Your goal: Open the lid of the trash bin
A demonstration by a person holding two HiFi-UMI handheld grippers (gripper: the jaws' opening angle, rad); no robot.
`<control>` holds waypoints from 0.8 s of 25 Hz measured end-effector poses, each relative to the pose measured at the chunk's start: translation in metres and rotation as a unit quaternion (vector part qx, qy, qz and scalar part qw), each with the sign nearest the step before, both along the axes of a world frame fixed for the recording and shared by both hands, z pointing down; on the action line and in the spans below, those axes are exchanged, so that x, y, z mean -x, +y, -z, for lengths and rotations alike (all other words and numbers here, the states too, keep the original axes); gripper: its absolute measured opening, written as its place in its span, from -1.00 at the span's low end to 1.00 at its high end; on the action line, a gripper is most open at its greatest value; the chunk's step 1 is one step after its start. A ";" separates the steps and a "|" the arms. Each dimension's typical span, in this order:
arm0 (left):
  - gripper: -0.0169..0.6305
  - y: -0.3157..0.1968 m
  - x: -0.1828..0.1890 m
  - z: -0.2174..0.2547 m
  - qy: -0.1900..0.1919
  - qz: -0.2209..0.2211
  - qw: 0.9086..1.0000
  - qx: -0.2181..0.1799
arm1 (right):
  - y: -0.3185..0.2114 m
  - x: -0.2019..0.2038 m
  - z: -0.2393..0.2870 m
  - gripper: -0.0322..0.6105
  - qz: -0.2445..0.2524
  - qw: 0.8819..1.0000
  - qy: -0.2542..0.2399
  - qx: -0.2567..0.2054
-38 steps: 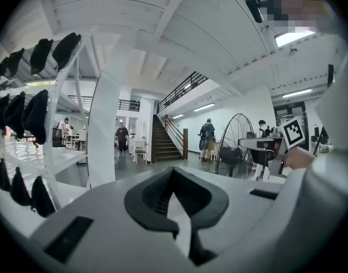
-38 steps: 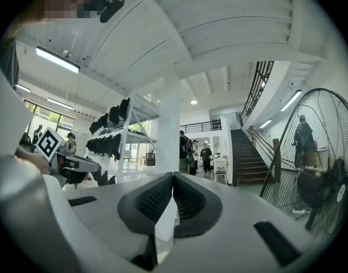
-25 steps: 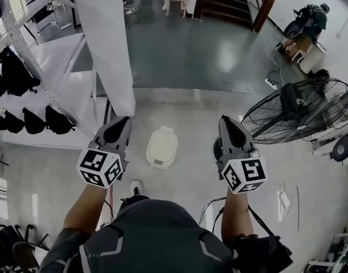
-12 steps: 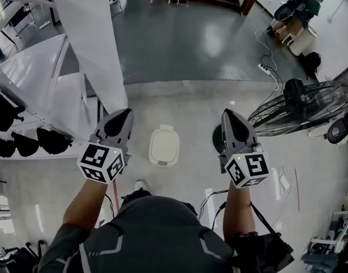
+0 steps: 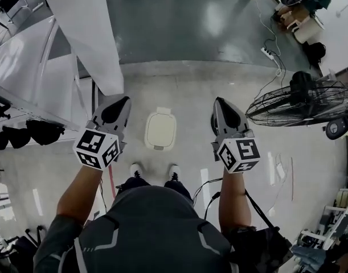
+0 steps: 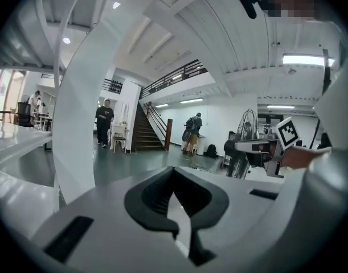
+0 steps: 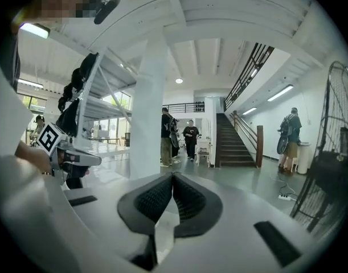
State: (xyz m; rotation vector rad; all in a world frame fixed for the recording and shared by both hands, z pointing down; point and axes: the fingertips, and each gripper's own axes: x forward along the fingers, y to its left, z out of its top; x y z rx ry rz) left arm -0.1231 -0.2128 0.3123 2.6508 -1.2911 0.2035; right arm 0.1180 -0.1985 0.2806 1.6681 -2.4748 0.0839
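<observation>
A small cream trash bin [image 5: 160, 131] with its lid down stands on the floor just ahead of the person's shoes, seen from above in the head view. My left gripper [image 5: 118, 106] is held at chest height to the bin's left, jaws shut with nothing between them. My right gripper [image 5: 221, 107] is held to the bin's right, also shut and empty. Both point forward, level, well above the bin. The left gripper view shows its shut tips [image 6: 172, 172] and the hall beyond; the right gripper view shows its shut tips [image 7: 172, 178]. The bin is out of sight in both.
A white pillar [image 5: 88, 33] rises ahead on the left beside a white rack [image 5: 25, 73] hung with dark bags. A large floor fan [image 5: 302, 104] stands to the right, with a power strip and cables [image 5: 270, 56] behind it. People stand by the staircase [image 7: 236, 138] far ahead.
The view has tilted further down and both shoes have come into sight below the bin. Both grippers have kept their pose on either side of it, shut.
</observation>
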 end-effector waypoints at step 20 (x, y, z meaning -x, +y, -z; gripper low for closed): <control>-0.92 -0.023 -0.045 -0.186 -0.069 -0.017 0.991 0.111 | -0.057 0.034 -0.232 -0.81 0.119 0.978 0.048 0.162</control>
